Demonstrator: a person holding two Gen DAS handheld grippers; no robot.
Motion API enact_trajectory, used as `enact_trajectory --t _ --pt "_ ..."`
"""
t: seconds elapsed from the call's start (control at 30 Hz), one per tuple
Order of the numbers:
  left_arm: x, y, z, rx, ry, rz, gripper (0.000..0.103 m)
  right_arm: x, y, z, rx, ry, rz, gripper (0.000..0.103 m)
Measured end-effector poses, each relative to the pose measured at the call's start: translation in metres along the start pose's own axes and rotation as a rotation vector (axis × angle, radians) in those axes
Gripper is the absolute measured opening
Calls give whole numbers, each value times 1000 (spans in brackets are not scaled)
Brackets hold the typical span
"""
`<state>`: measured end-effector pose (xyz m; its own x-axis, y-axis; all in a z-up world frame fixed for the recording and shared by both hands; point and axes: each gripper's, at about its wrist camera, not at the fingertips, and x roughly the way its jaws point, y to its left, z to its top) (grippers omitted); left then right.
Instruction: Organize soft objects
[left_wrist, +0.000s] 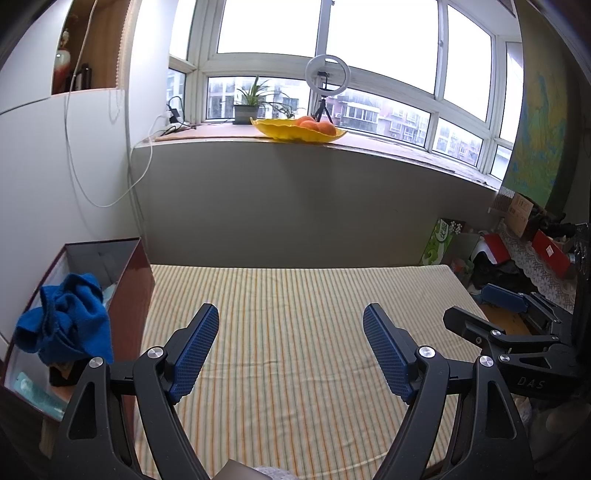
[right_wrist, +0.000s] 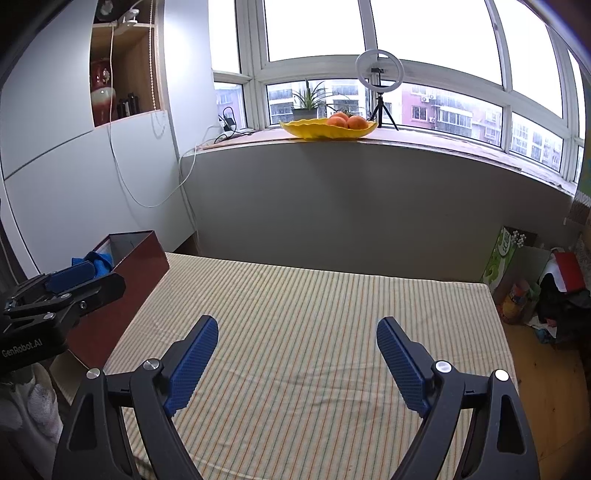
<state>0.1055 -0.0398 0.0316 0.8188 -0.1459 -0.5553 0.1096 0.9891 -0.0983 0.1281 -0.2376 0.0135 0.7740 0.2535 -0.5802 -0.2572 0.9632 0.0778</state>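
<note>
Blue cloth (left_wrist: 64, 319), crumpled, sits in the dark red box (left_wrist: 129, 295) off to the left of my left gripper (left_wrist: 290, 347), heaped on the near part of the box and spilling over its rim. My left view shows it whole, with pale folded things under it that I cannot name. From my right gripper (right_wrist: 297, 354) only a scrap of that blue cloth (right_wrist: 99, 260) peeks out of the box (right_wrist: 147, 258), because my left gripper (right_wrist: 74, 280) stands in front of it.

Both pairs of my jaws stand wide apart with nothing between the blue pads, only the striped sheet (left_wrist: 295, 332) below them. My right gripper (left_wrist: 491, 314) shows at the right edge of the left view, its far finger partly cut off by the frame.

The striped sheet lies bare ahead of both grippers, out to the grey wall under the window sill (right_wrist: 406, 138). Its left edge meets the box; its right edge (right_wrist: 495, 314) drops to a wooden floor, and beyond that is a clutter of a green carton (right_wrist: 504, 254), red boxes and dark items too jumbled to tell apart. On the sill, well beyond my jaws, stand a yellow dish (right_wrist: 325, 131) with oranges, a potted plant (right_wrist: 306, 99) and a ring light (right_wrist: 376, 72) on a small tripod. A white cable (left_wrist: 74, 147) hangs down the left wall. The near edge of the sheet is hidden behind my own arms.
</note>
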Motion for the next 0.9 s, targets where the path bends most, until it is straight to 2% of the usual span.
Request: enact_trajectory --t 0.9 --pt "3 1 1 0 -1 -5 81 6 -2 2 5 9 0 85"
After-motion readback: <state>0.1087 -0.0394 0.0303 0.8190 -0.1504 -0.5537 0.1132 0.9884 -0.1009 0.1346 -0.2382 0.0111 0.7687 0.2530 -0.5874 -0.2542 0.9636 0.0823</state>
